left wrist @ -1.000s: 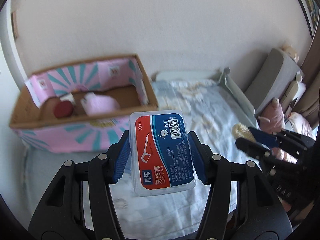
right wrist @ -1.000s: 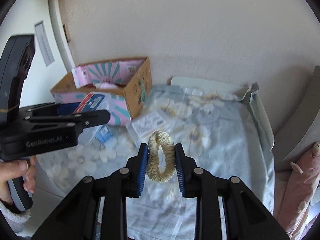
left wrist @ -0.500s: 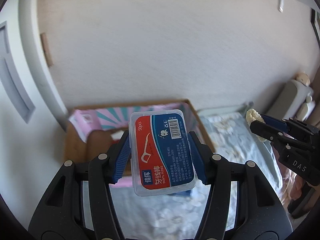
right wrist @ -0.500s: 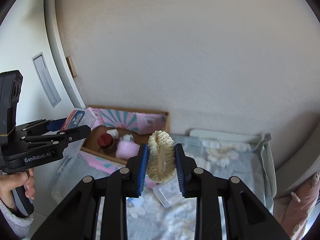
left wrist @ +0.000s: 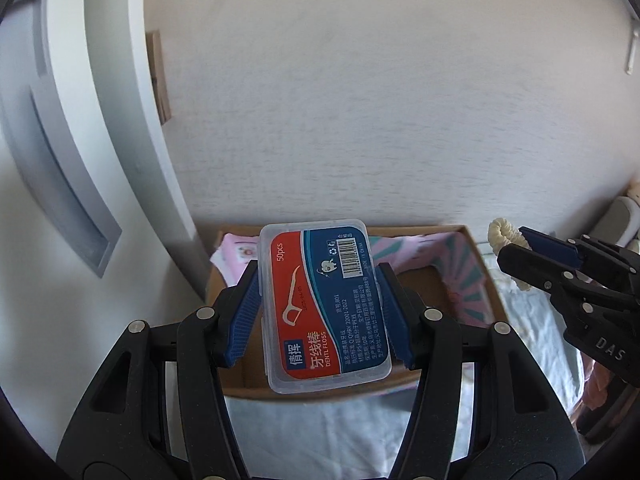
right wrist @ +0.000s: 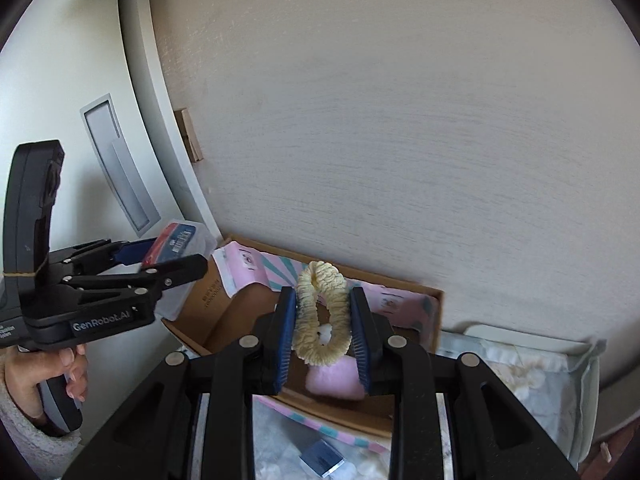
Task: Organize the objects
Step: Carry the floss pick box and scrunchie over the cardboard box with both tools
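Since a second ago both grippers have lifted and swung toward the cardboard box [left wrist: 476,264], which has come from the upper left of both views to sit just behind the fingers, against the wall. That, I judge, puts both loads near their drop point, with release the step left.

Furthest left, in the right wrist view at 9 o'clock, a hand [right wrist: 44,376] holds the left gripper [left wrist: 320,312]. Its blue pads are clamped on the long sides of the floss box [left wrist: 324,308], a clear case with a red and blue label, held flat above the box's near wall.

Moving right, the box interior shows a pink lining and a brown floor. A pink bundle [right wrist: 336,380] lies in it at 6 o'clock in the right view, just below the held ring.

The right gripper [right wrist: 322,336] pinches the scrunchie [right wrist: 320,316], a cream ribbed ring standing upright between its pads; in the left view it hangs at 3 o'clock over the box's right wall.

Below, a small dark packet [right wrist: 322,458] lies on the floral cloth [right wrist: 532,384] at 6 o'clock, outside the box.

The two grippers are close over one opening, so they could crowd each other, and the bundle takes up part of the floor under the scrunchie.
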Demonstrator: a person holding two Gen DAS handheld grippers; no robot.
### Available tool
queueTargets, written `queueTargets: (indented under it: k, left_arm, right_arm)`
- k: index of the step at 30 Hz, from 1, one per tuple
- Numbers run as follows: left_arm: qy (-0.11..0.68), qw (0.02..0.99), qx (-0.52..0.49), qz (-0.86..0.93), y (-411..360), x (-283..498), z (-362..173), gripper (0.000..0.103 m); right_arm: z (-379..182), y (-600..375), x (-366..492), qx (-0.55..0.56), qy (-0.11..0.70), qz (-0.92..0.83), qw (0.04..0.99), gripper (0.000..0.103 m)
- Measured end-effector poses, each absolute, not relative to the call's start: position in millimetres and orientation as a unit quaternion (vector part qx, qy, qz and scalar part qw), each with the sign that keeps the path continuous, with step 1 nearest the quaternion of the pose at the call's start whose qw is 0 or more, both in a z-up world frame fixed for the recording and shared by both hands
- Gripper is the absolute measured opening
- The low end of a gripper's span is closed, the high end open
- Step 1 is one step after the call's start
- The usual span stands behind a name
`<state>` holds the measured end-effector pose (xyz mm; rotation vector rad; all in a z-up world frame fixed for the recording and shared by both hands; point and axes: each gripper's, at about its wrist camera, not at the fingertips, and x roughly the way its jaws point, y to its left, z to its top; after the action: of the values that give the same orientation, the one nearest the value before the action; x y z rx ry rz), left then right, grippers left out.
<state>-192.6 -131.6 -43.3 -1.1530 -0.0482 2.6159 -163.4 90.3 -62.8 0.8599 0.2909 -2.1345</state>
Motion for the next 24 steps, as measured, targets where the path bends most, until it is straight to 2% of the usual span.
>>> queueTargets:
  k: [13,24]
  left_arm:
    - [-0.014,0.149,-0.471,0.87,-137,-258,-111,0.053]
    - [0.001,0.155,-0.519,0.841,-125,-275,-154,0.053]
  right_arm:
    - [-119,29,-195,0.397,0.163,-0.81,0.4,0.025]
    - [-172,9,-196,0.454,0.186,-0.776,0.396,0.025]
